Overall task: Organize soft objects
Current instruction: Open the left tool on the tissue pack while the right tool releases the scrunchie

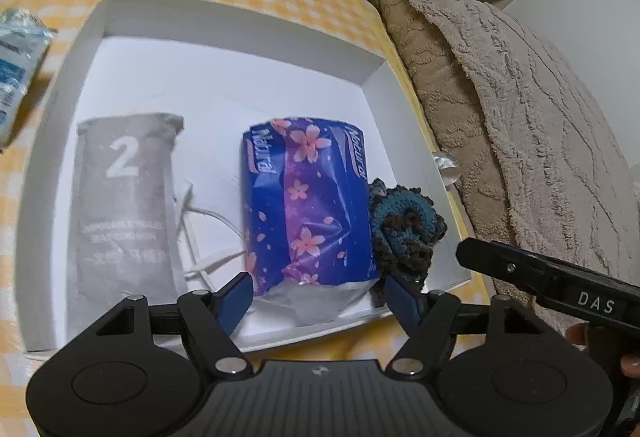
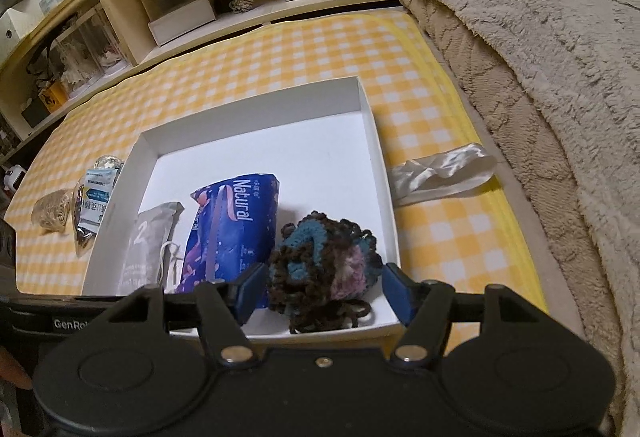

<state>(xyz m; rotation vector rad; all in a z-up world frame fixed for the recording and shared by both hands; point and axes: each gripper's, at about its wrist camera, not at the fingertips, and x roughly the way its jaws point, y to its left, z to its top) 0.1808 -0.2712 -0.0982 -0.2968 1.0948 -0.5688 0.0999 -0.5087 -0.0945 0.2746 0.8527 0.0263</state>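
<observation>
Soft objects, three in white box [image 2: 376, 125] on checked cloth: grey pouch [image 1: 120, 205], blue tissue pack [image 1: 308, 205], crocheted yarn piece [image 2: 324, 261] side by side, touching. Likely light, squashy; tissue wrapper probably slick, best pinched across its middle; yarn grips anywhere. Left gripper [image 1: 320, 291] spread, straddling the pack's near end, pads apart from it; right gripper [image 2: 324, 293] likewise released around the yarn

A yellow-and-white checked cloth [image 2: 304, 53] lies under the white box [image 2: 370, 117]. In the box: a grey pouch [image 1: 124, 205] with a white "2", a blue-purple tissue pack [image 1: 308, 205] with pink blossoms, and teal-brown crochet [image 2: 324, 261] with a pink patch. The blanket [image 2: 560, 57] is beige.
</observation>
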